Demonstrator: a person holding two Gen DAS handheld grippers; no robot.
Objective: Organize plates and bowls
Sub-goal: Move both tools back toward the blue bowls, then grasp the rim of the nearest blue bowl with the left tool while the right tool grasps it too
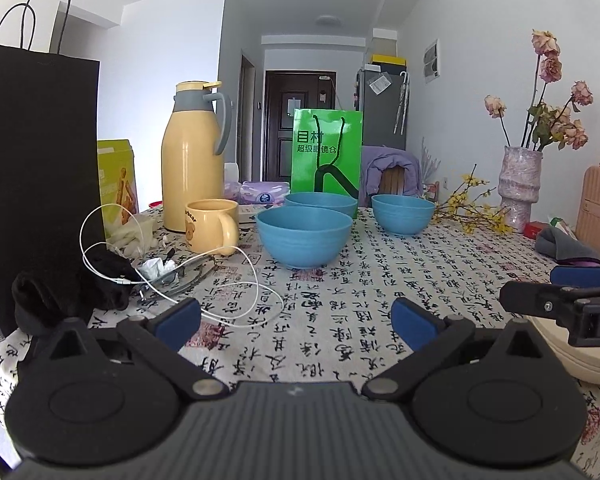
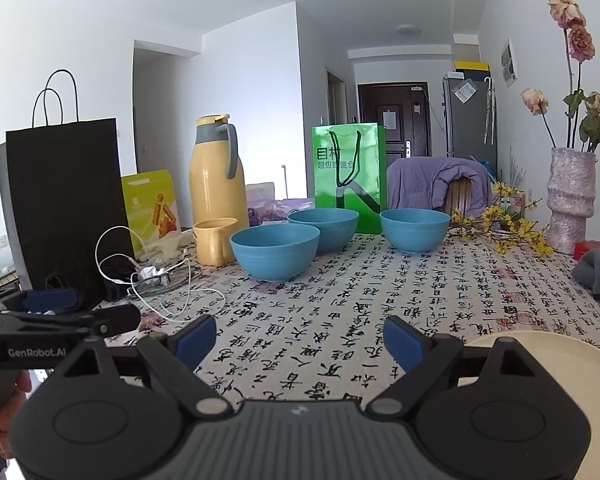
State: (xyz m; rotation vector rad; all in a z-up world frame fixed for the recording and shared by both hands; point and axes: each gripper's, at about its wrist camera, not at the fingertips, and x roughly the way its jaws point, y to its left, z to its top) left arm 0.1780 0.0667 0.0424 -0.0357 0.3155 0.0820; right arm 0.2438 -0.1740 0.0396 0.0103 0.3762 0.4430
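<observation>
Three blue bowls stand on the patterned tablecloth: a near one (image 1: 304, 236) (image 2: 275, 251), one behind it (image 1: 319, 202) (image 2: 324, 227), and a right one (image 1: 403, 213) (image 2: 415, 229). A cream plate (image 2: 540, 360) lies at the near right, and its edge also shows in the left wrist view (image 1: 572, 356). My left gripper (image 1: 296, 320) is open and empty above the cloth, short of the near bowl. My right gripper (image 2: 298, 340) is open and empty, just left of the plate. Each gripper shows at the edge of the other's view.
A yellow mug (image 1: 212, 226), a yellow thermos (image 1: 194, 160), a black paper bag (image 1: 36, 168), white cable and glasses (image 1: 172, 276) crowd the left. A green bag (image 1: 327, 152) stands behind the bowls. A vase of dried flowers (image 1: 520, 188) and grey cloth (image 1: 568, 244) sit right.
</observation>
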